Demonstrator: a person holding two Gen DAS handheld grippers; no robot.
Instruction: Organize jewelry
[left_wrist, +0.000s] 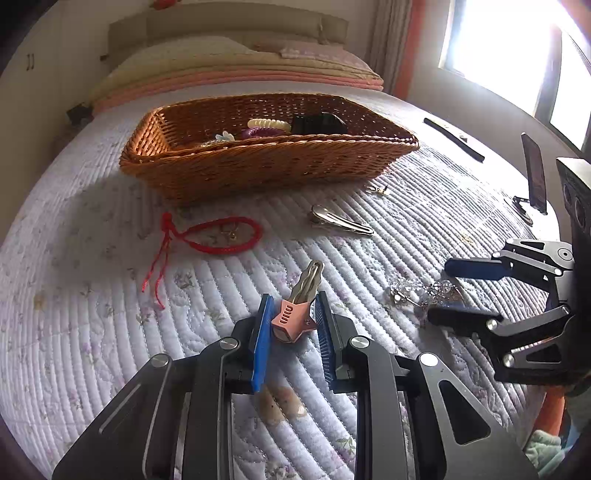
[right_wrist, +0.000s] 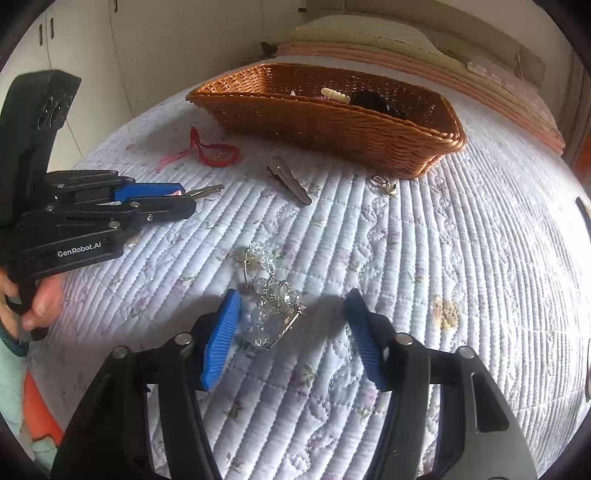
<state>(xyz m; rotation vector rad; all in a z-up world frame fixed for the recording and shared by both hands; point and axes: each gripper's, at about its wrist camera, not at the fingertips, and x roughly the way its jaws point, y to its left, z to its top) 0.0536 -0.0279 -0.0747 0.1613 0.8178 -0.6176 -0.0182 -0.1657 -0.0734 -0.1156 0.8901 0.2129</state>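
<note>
My left gripper (left_wrist: 293, 308) is closed on a pink-ended hair clip (left_wrist: 295, 319) whose silver blade points toward the wicker basket (left_wrist: 258, 166); it also shows in the right wrist view (right_wrist: 177, 199). My right gripper (right_wrist: 291, 325) is open around a clear crystal bead piece (right_wrist: 271, 306) lying on the quilt, its left pad touching the beads. A red cord bracelet (left_wrist: 221, 236), a silver alligator clip (left_wrist: 340, 221) and a small gold piece (left_wrist: 378, 190) lie on the quilt before the basket.
The basket holds coil hair ties (left_wrist: 264, 127) and a black item (left_wrist: 317, 123). A black strip (left_wrist: 454, 138) and a phone on a stand (left_wrist: 535, 173) sit at the right. Folded blankets (left_wrist: 240, 74) lie behind the basket.
</note>
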